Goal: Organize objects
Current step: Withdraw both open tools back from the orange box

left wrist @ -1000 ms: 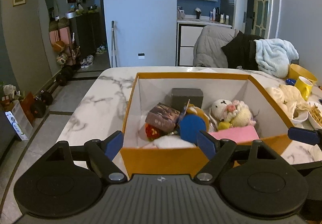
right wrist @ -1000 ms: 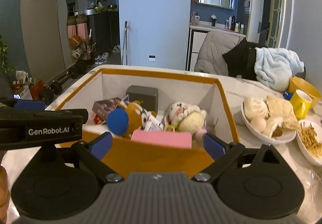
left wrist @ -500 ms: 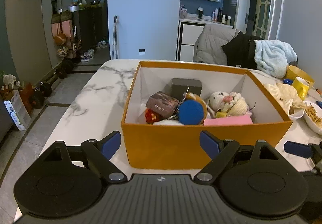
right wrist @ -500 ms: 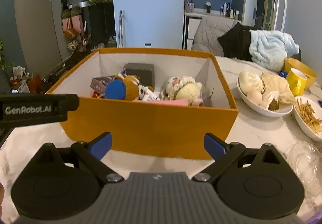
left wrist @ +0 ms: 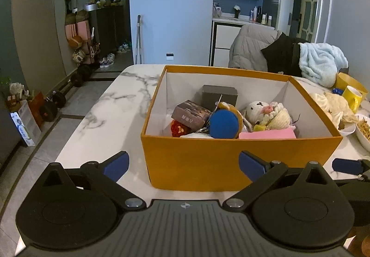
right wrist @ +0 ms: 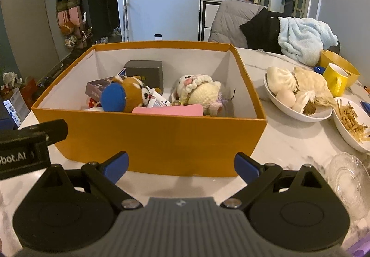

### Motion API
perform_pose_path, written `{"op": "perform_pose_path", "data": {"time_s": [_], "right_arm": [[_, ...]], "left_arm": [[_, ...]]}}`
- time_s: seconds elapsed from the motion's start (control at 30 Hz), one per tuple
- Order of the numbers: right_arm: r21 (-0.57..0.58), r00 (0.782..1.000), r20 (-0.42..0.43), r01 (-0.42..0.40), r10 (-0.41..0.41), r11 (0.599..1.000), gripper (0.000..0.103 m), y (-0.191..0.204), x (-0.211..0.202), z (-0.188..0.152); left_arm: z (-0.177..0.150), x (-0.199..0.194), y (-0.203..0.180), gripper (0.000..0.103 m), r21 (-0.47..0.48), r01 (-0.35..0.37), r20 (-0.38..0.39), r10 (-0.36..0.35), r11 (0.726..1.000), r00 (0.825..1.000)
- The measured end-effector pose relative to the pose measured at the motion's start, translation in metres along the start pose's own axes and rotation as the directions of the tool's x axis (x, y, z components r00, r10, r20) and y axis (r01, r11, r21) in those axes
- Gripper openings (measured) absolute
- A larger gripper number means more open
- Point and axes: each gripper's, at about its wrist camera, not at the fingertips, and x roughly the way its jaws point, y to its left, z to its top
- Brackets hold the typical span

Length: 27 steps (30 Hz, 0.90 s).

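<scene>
1. Orange cardboard box (left wrist: 233, 164) fills the left view's centre on the marble worktop (left wrist: 111, 113), toys inside; left tool (left wrist: 183, 163) gapes wide, empty, short of its near wall.
2. Right view: box centre-left; right tool (right wrist: 181, 164) wide open, empty. The box looks light and stiff; grip its side walls.

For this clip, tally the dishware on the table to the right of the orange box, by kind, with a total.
White bowls holding food: 2, one with buns, one with fried strips.
Yellow mug: 1.
Yellow bowl: 1, behind the mug.
Clear glass dish: 1.
Total: 5, all outside the orange box.
</scene>
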Motion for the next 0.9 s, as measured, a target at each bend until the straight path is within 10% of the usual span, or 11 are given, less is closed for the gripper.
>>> {"op": "perform_pose_path", "data": {"time_s": [0.9], "right_arm": [[-0.017, 0.999, -0.012, 0.034, -0.034, 0.999, 0.098, -0.004, 0.003, -0.005]], "left_arm": [[-0.003, 0.000, -0.013, 0.103, 0.033, 0.009, -0.021, -0.009, 0.999, 1.000]]}}
